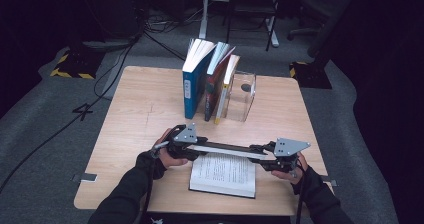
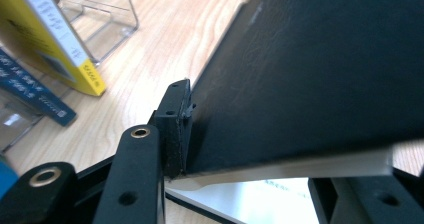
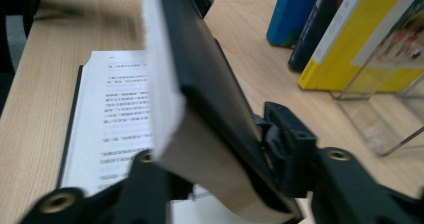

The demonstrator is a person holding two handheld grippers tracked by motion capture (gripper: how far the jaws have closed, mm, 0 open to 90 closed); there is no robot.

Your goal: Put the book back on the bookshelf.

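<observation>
- My left fingers (image 2: 172, 134) clamp one end of the raised half of the open black book (image 1: 222, 174); my right fingers (image 3: 280, 149) clamp the other end.
- The book lies on the bench (image 1: 135, 109) near me, its raised half running long from hand to hand.
- The standing books (image 1: 207, 79) wait beyond, slightly nearer my left.
</observation>
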